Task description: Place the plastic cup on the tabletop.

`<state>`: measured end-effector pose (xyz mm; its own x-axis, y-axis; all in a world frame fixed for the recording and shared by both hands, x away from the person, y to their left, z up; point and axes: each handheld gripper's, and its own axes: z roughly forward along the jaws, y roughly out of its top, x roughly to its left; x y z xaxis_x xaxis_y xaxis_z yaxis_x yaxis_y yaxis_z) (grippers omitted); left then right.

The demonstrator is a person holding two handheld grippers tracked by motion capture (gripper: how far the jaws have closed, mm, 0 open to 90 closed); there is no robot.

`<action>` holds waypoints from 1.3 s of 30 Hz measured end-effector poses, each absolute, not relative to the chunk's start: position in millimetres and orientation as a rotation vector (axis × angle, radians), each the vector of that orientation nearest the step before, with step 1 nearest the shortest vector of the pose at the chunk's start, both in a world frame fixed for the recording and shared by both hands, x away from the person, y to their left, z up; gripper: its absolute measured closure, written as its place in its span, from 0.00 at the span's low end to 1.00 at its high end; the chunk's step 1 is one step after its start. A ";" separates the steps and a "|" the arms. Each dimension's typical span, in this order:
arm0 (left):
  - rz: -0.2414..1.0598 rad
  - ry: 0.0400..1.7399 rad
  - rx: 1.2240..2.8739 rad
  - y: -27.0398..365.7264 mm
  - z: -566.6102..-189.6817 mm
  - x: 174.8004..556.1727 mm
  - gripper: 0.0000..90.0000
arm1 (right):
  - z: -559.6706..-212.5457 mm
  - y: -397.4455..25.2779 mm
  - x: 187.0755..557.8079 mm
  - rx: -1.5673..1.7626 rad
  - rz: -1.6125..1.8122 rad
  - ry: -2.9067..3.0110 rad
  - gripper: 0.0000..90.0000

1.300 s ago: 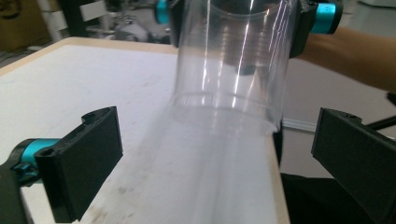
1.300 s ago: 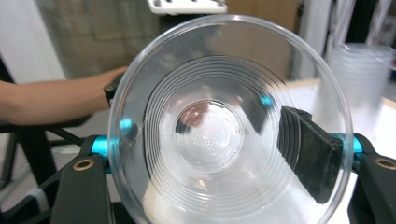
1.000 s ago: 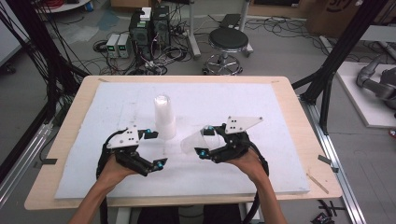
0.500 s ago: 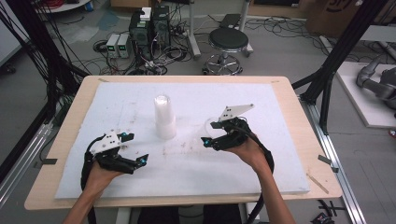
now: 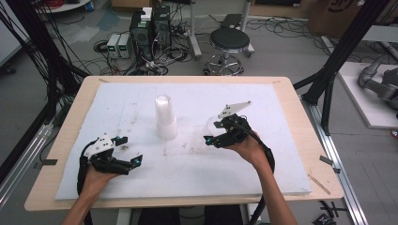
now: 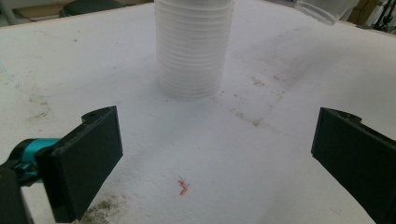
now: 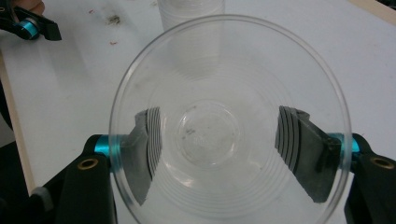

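1. The left tool (image 5: 126,151), its black jaws spread wide and holding nothing, is rested low on the white foam-covered counter (image 5: 281,159), near its front left corner.
2. The tall stack of clear ribbed plastic cups (image 5: 165,117) is seen upright at mid-counter, untouched by either tool.
3. A single clear plastic cup (image 7: 229,130) is pinched between the jaws of the right tool (image 5: 215,132) and held well clear of the stack; one cup appears separated, its placement judged outstanding.

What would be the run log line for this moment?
right gripper: shut on clear cup | left gripper: open, empty | cup stack: upright on foam mat
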<state>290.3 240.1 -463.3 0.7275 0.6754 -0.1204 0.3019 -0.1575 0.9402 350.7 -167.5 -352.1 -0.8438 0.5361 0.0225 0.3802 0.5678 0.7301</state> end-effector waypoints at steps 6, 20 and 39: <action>0.394 0.778 1.738 241.1 -462.9 290.2 0.02 | -352.4 -168.1 352.1 0.771 1.138 2.596 0.36; 0.388 0.789 1.738 241.9 -467.4 290.9 0.02 | -354.3 -167.3 356.9 0.795 1.107 2.604 0.36; 0.390 0.784 1.731 242.1 -468.8 289.9 0.02 | -378.9 -147.9 374.8 0.883 0.887 2.615 0.36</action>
<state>289.9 242.1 -468.8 0.7229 0.6780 -0.1331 0.3032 -0.1382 0.9429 374.8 -147.9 -378.9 -0.7878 0.6150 -0.0326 0.4682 0.6324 0.6171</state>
